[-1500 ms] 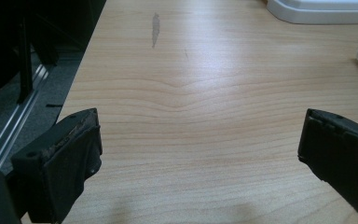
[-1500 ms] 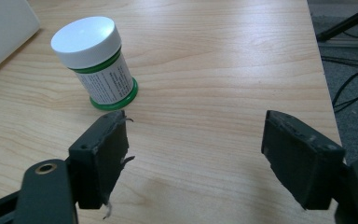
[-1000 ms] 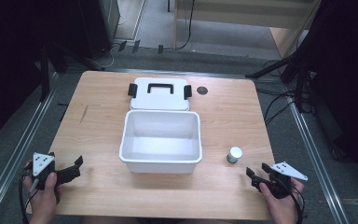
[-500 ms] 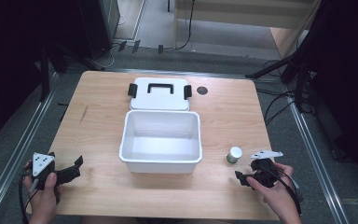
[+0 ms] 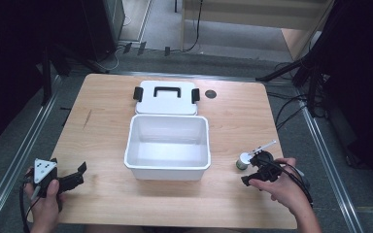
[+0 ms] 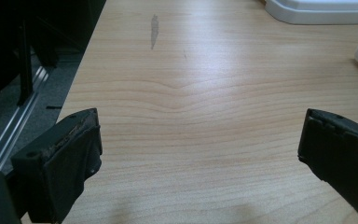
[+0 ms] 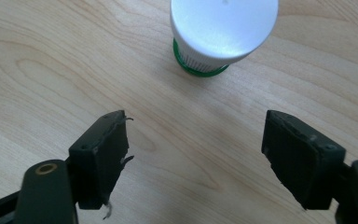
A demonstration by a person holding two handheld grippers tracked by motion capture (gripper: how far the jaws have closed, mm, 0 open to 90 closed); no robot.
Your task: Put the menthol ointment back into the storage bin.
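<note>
I have the right gripper [image 7: 193, 154] just short of the small white-capped bottle [image 7: 223, 33], which stands upright on the surface [image 5: 102, 126] right of the open white bin [image 5: 167, 145]. Its jaws, just opening then easing in, stand apart and empty. I should ease forward, straddle the cap squarely, then close. My left gripper [image 6: 200, 158] rests wide and empty.
</note>
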